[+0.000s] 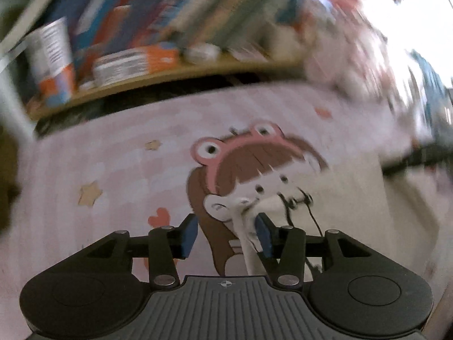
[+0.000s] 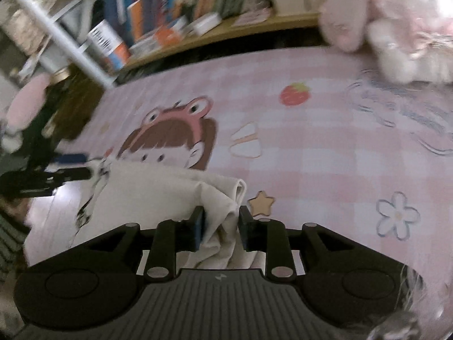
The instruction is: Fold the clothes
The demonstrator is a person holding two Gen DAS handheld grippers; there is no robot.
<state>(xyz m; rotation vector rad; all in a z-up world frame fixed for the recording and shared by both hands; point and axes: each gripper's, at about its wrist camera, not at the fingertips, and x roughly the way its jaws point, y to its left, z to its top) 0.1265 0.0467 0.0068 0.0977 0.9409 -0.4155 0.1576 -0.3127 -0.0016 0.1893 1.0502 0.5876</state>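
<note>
A white garment with black print (image 2: 147, 187) lies on a pink checked bedsheet (image 2: 311, 155). In the left wrist view its white edge with black markings (image 1: 271, 206) hangs against the right finger. My left gripper (image 1: 226, 232) stands open, with the cloth edge only beside its right pad (image 1: 263, 235). My right gripper (image 2: 220, 226) has a bunched corner of the garment (image 2: 223, 204) between its pads, which stand partly apart around the cloth. The left gripper also shows in the right wrist view (image 2: 70, 167) at the garment's far left edge.
A wooden shelf of books (image 2: 198, 8) runs along the far side of the bed. A pink plush toy (image 2: 396, 19) sits at the back right. A white post (image 2: 56, 36) and dark clutter stand at the left. The sheet bears a cartoon girl print (image 1: 249, 164).
</note>
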